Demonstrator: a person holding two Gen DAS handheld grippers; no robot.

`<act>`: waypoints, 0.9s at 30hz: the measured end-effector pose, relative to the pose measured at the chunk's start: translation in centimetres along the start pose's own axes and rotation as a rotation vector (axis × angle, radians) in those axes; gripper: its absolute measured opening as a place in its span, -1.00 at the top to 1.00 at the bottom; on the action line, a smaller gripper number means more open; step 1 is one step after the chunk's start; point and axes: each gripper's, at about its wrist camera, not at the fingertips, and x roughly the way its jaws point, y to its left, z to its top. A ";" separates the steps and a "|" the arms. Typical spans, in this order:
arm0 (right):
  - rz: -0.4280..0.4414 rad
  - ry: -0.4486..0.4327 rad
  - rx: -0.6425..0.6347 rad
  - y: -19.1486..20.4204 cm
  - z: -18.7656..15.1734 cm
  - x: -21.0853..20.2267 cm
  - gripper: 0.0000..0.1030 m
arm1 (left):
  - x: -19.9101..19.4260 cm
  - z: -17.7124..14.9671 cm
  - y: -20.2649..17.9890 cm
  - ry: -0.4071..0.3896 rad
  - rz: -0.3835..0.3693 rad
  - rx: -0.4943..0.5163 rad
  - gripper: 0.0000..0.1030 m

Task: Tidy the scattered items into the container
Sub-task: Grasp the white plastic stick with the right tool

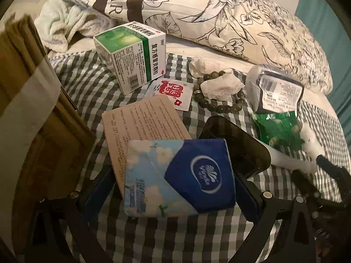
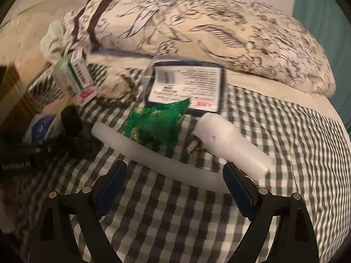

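My left gripper (image 1: 175, 175) hangs low over the checked cloth with its fingers on either side of a blue tissue pack (image 1: 179, 175); a thin gap shows at the left pad, so the jaws stand open. The pack lies on a brown printed card (image 1: 142, 120) and a black phone (image 1: 237, 135). My right gripper (image 2: 175, 166) is open and holds nothing, just short of a long white curved object (image 2: 153, 153). The cardboard box (image 1: 33, 109) stands at the left.
On the cloth lie a green-and-white medicine box (image 1: 131, 54), a red-and-white sachet (image 1: 173, 92), a bead bracelet (image 1: 219, 107) under a crumpled tissue (image 1: 217, 85), a labelled plastic packet (image 1: 276, 92) and a green wrapper (image 1: 278, 131). A floral pillow (image 1: 219, 17) lies behind.
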 end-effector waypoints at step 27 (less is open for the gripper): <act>-0.041 -0.032 0.075 -1.5 -1.6 -3.7 0.88 | -4.3 -2.1 0.6 -0.007 0.009 0.050 -0.67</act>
